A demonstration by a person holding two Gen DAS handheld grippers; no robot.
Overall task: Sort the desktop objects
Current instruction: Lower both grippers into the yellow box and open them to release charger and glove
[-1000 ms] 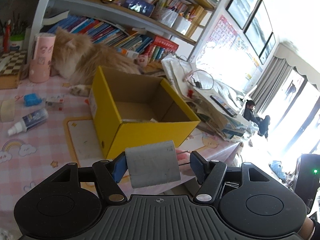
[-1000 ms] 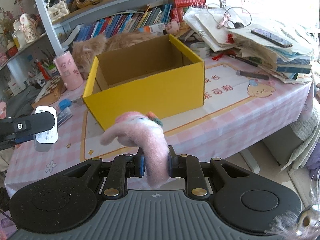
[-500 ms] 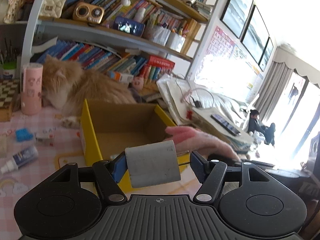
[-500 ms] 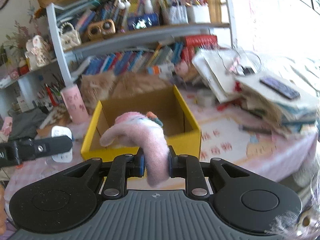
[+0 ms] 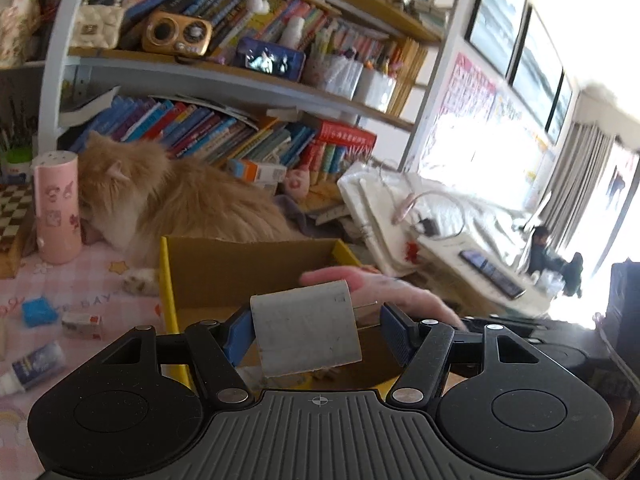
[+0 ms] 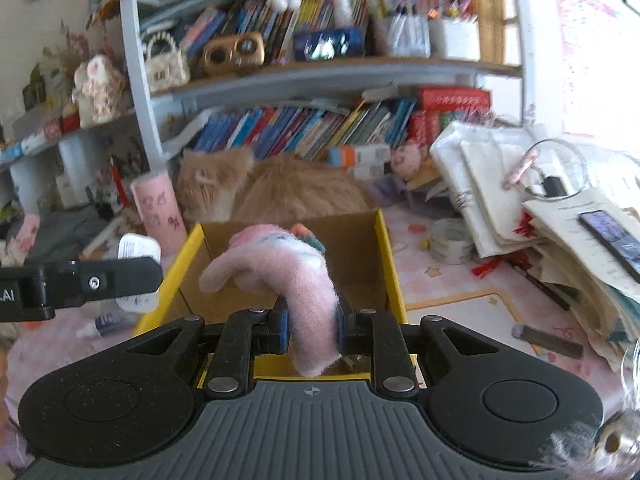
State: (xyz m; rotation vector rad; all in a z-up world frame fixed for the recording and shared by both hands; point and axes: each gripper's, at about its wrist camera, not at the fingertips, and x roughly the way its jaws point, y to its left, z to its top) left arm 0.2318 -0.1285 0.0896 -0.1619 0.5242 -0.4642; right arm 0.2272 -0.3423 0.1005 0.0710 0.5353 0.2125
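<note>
Both grippers were brought over the box (image 6: 390,264) at frame centre; left gripper (image 5: 316,326) clamps a charger (image 5: 306,326), right gripper (image 6: 310,326) pinches a plush (image 6: 288,256). Pink-checked tablecloth (image 5: 60,276), bookshelf (image 6: 340,70) behind.

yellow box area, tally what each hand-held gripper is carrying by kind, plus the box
white plug charger: 1, in left hand-held gripper
pink felt toy: 1, in right hand-held gripper
yellow box: 1
total: 3

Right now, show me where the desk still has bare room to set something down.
Bare cloth lies right of the yellow box, before the tape roll and paper stack. Left of the box it is crowded: pink cup, blue eraser, small bottle. Behind, the cat.
</note>
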